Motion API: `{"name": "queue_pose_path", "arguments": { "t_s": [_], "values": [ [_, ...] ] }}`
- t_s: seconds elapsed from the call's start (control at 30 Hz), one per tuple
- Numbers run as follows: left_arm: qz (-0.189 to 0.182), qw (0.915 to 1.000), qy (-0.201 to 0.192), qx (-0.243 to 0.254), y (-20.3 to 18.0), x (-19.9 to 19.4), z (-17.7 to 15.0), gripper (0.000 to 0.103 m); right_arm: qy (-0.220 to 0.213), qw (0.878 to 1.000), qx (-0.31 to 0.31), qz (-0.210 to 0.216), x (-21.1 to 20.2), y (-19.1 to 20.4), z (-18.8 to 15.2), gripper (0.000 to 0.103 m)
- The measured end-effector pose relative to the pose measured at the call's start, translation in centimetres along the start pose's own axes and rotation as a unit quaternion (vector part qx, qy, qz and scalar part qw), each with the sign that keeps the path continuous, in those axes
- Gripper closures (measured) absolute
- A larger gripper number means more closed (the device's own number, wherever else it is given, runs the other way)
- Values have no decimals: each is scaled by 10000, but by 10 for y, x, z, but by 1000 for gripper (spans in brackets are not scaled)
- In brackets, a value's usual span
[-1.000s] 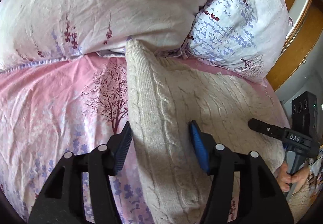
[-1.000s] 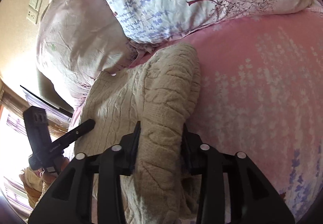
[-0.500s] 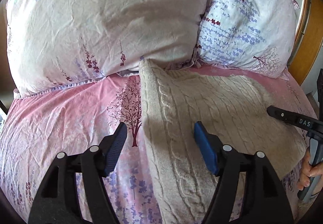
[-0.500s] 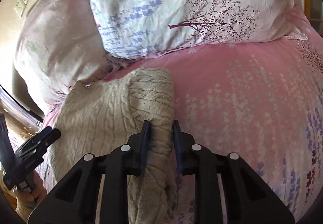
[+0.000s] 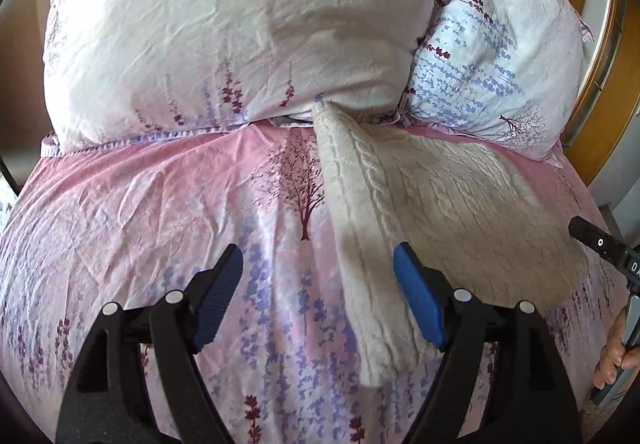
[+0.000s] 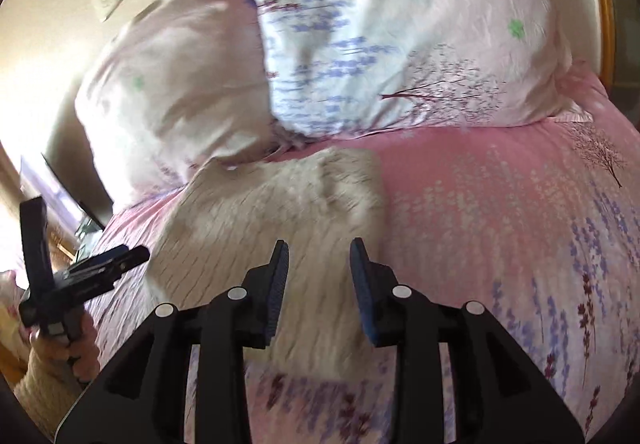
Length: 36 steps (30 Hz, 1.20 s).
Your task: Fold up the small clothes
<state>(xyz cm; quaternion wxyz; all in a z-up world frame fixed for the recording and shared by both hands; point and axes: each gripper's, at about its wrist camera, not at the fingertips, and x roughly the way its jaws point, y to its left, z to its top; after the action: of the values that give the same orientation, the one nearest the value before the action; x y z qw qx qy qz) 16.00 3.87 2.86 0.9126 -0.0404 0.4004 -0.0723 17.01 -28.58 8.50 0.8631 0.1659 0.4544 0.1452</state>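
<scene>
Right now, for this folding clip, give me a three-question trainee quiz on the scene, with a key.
1. True or false: the right gripper is clamped on the cream knit sweater.
2. Multiple choice: the sweater's far corner lies A) tucked against the pillows, B) hanging off the bed, C) inside a basket.
3. Fill in: the left gripper has its jaws ____, with one blue pad over the sweater and the other over the pink bedsheet.

Key:
1. False; its jaws are apart with no fabric pinched between them.
2. A.
3. Open.
</scene>
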Motion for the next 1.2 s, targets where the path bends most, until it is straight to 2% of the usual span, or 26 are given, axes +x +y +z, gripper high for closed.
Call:
{"name": "queue_pose_path", "arguments": {
  "t_s": [0.1, 0.17, 0.3, 0.33, 0.37, 0.47, 0.53, 0.7, 0.87, 0.97, 1.2],
  "values": [
    [-30, 9998, 70, -163, 10, -9, -18, 23, 236, 9992, -295, -102, 9, 9, -13, 69],
    [-38, 9997, 111, -217, 10, -14, -29, 22, 514, 9963, -410, -549, 29, 9, -18, 69],
    [-23, 9998, 120, -175, 4, -23, -51, 12, 328, 9967, -332, -660, 22, 13, -20, 68],
    [4, 9998, 113, -140, 1, -24, -56, 9, 219, 9972, -307, -651, 14, 16, -22, 60],
    [26, 9999, 109, -107, -2, -26, -60, 8, 138, 9973, -302, -660, 6, 17, -25, 44],
    [151, 9998, 109, -27, -11, -28, -70, 3, -131, 9954, -358, -878, -16, 24, -41, 13],
    [232, 9996, 136, -14, -16, -26, -76, 2, -192, 9927, -451, -1105, -21, 31, -52, 4],
    [518, 9976, 449, 93, -26, -9, -84, 2, -22, 9836, -713, -1656, -15, 45, -70, 1],
    [655, 9953, 674, 219, -33, 3, -91, 2, 467, 9844, -449, -1636, -1, 41, -79, 1],
    [647, 9955, 658, 214, -33, 4, -91, 2, 672, 9800, -475, -1809, 7, 42, -83, 1],
    [615, 9963, 528, 270, -33, 3, -93, 2, 978, 9746, -649, -1906, 15, 47, -87, 1]
  ]
}}
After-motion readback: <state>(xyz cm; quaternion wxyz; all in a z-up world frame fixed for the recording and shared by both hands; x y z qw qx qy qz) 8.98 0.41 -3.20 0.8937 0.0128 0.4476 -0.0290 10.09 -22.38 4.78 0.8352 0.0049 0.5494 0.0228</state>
